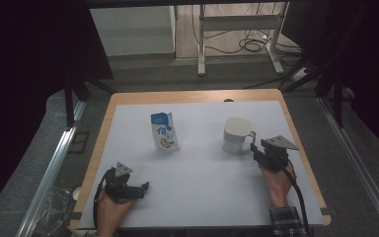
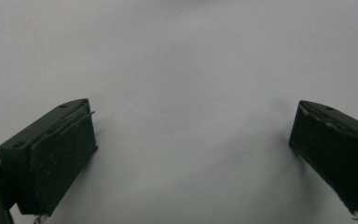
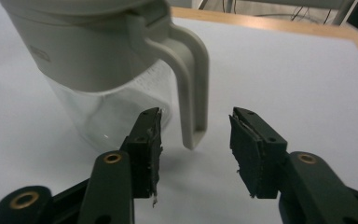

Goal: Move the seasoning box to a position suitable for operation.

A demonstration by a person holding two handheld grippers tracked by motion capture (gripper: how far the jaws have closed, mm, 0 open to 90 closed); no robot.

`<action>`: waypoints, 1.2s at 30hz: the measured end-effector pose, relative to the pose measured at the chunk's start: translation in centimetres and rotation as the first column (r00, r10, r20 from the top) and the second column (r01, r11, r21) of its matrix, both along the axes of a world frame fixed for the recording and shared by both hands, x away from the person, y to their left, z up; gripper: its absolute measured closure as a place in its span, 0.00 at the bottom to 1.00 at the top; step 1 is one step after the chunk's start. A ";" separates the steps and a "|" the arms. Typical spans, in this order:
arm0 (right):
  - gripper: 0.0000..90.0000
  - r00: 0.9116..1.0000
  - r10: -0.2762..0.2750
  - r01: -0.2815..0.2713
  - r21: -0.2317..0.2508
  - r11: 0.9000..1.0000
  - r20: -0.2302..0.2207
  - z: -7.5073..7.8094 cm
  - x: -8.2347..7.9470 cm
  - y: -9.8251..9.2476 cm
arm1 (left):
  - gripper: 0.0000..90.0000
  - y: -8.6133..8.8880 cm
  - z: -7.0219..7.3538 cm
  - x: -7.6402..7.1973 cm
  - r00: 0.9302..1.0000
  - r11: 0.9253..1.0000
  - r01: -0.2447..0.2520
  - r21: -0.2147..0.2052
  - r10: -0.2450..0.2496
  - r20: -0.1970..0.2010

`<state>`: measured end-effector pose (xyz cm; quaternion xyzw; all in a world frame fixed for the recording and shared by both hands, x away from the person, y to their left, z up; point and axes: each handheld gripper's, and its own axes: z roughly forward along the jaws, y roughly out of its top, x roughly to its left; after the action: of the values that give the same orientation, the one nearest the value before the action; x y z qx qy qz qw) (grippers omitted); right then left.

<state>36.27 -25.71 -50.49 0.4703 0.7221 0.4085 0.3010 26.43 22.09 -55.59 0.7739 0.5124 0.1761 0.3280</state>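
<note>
Currently I have the right tool [image 3: 196,154] lined up on the handle [image 3: 193,88] of the jug [image 1: 237,134], jaws apart and not yet touching it; next I must advance and clamp. Left tool [image 1: 128,187] rests wide apart on the white counter [image 1: 202,168]; carton [image 1: 165,131] stands left; room dim.

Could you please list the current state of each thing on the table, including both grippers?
Jug: upright, lid on, looks empty, handle between the right jaws but untouched.
Carton: upright, top closed, standing apart from the jug.
Right gripper: open, jaws either side of the handle.
Left gripper: wide open, nothing between its jaws.
</note>
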 end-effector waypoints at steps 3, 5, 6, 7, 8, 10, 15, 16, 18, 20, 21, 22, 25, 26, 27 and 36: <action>0.61 1.000 -0.011 0.013 -0.059 0.998 0.021 0.5 0.3 0.9 | 0.00 0.0 0.0 0.0 1.000 1.000 0.000 0.000 0.000 0.000; 0.62 1.000 -0.018 0.018 -0.066 0.998 0.009 0.6 0.7 1.2 | 0.00 0.0 0.0 0.0 1.000 1.000 0.000 0.000 0.000 0.000; 0.63 1.000 -0.026 0.027 -0.066 0.997 0.007 0.6 0.9 1.4 | 0.00 0.0 0.0 0.0 1.000 1.000 0.000 0.000 0.000 0.000; 0.64 0.999 -0.033 0.034 -0.061 0.998 0.009 0.6 1.1 1.4 | 0.00 0.0 0.0 0.0 1.000 1.000 0.000 0.000 0.000 0.000; 0.65 0.999 -0.036 0.036 -0.052 0.998 0.004 0.5 1.2 1.4 | 0.00 0.0 0.0 0.0 1.000 1.000 0.000 0.000 0.000 0.000; 0.66 0.999 -0.040 0.040 -0.044 0.998 -0.001 0.4 1.3 1.3 | 0.00 0.0 0.0 0.0 1.000 1.000 0.000 0.000 0.000 0.000; 0.69 0.999 -0.043 0.043 -0.026 0.999 0.003 0.2 1.7 1.3 | 0.00 0.0 0.0 0.0 1.000 1.000 0.000 0.000 0.000 0.000; 0.70 0.999 -0.044 0.044 -0.021 0.999 -0.001 0.2 1.8 1.3 | 0.00 0.0 0.0 0.0 1.000 1.000 0.000 0.000 0.000 0.000; 0.71 0.998 -0.055 0.055 -0.023 0.998 -0.012 0.1 2.0 1.4 | 0.00 0.0 0.0 0.0 1.000 1.000 0.000 0.000 0.000 0.000; 0.73 0.999 -0.052 0.052 -0.025 0.998 -0.006 0.2 2.1 1.7 | 0.00 0.0 0.0 0.0 1.000 1.000 0.000 0.000 0.000 0.000; 0.73 0.999 -0.049 0.049 -0.030 0.998 -0.004 0.3 2.2 1.9 | 0.00 0.0 0.0 0.0 1.000 1.000 0.000 0.000 0.000 0.000; 0.74 0.998 -0.056 0.056 -0.041 0.998 0.000 0.4 2.2 2.1 | 0.00 0.0 0.0 0.0 1.000 1.000 0.000 0.000 0.000 0.000; 0.81 0.997 -0.080 0.080 -0.061 0.995 0.003 0.4 2.4 2.3 | 0.00 0.0 0.0 0.0 1.000 1.000 0.000 0.000 0.000 0.000; 0.81 0.996 -0.084 0.084 -0.052 0.995 -0.004 0.4 2.5 2.2 | 0.00 0.0 0.0 0.0 1.000 1.000 0.000 0.000 0.000 0.000; 0.81 0.996 -0.086 0.086 -0.051 0.995 -0.003 0.4 2.5 2.2 | 0.00 0.0 0.0 0.0 1.000 1.000 0.000 0.000 0.000 0.000; 0.84 0.992 -0.119 0.121 -0.075 0.990 0.036 0.1 2.3 2.7 | 0.00 0.0 0.0 0.0 1.000 1.000 0.000 0.000 0.000 0.000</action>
<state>38.58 -23.02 -50.36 0.4944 0.7029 0.3690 0.3541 26.43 22.10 -55.59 0.7738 0.5123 0.1759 0.3282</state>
